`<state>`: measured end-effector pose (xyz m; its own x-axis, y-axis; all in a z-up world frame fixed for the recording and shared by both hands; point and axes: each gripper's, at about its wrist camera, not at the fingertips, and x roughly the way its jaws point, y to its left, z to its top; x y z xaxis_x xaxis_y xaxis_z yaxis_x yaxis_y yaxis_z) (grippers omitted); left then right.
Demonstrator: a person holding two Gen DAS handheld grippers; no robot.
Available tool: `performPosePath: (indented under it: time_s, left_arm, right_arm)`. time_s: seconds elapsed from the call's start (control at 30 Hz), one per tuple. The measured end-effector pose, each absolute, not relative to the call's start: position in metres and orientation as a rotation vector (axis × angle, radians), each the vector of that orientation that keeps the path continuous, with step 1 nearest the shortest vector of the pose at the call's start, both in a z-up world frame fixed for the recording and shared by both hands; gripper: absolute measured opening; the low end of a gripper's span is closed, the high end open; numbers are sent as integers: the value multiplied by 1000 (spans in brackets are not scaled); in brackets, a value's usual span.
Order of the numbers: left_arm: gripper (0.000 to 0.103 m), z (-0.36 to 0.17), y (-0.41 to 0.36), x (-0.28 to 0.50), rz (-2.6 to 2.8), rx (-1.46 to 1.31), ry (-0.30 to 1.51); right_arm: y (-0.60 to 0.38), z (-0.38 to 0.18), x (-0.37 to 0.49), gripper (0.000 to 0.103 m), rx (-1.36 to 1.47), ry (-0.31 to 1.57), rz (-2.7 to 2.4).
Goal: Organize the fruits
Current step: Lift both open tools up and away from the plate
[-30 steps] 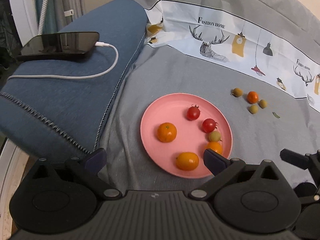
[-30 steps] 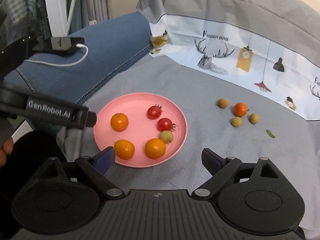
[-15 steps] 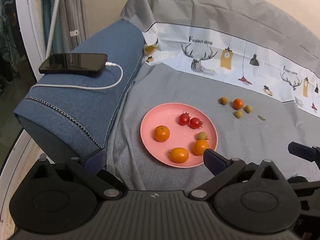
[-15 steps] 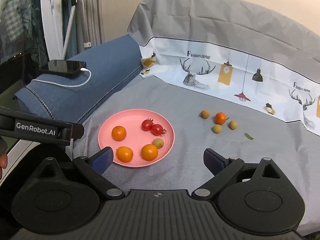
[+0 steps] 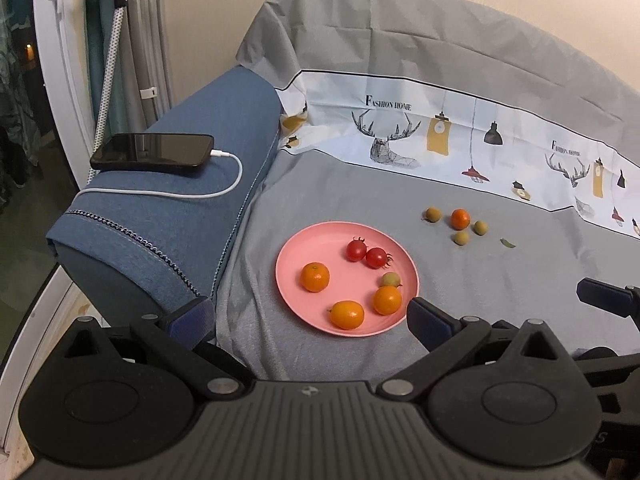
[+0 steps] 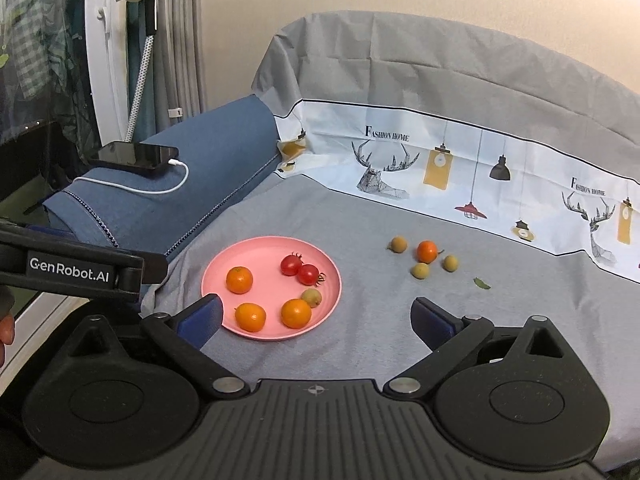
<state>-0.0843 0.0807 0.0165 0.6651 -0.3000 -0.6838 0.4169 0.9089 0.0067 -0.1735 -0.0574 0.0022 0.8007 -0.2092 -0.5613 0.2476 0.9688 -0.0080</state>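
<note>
The pink plate (image 6: 272, 248) sits on the gray cloth and holds six fruits: three little oranges (image 6: 239, 279), two red cherry tomatoes (image 6: 308, 274) that touch each other, and one small green-yellow fruit (image 6: 311, 297) just beside the orange at the plate's 5 o'clock edge. Off the plate, toward 2 o'clock from it, four more fruits lie together on the cloth: one small orange fruit (image 6: 427, 251) and three little yellow-green ones (image 6: 420, 270). A tiny green leaf (image 6: 481, 283) lies a bit farther out at 3 o'clock from them. So I think the job is more than half done, and those four loose fruits are what is left to put on the plate. The right gripper (image 6: 316, 314) has its two fingers spread wide apart and holds nothing. The left gripper (image 5: 310, 316) is also spread wide and empty, and it hangs low, near the front edge of the plate. Neither one touches any fruit. The gray cloth (image 6: 380, 320) is soft and a bit wrinkly, so round fruits could roll. It has a white strip with deer and lamps (image 6: 440, 168) printed on it at the back. At 10 o'clock there is a blue sofa arm (image 5: 168, 216) with a black phone (image 5: 154, 152) lying on it, plugged into a white cable (image 5: 192, 194). Behind are a plain wall, curtains and a white frame.
</note>
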Motion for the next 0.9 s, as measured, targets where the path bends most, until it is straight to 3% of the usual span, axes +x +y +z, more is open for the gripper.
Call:
performPosePath:
  time_s: [0.9]
  left_arm:
    - [103, 9, 81, -75, -391, 179, 781]
  right_arm:
    - [-59, -6, -166, 100, 91, 623, -230]
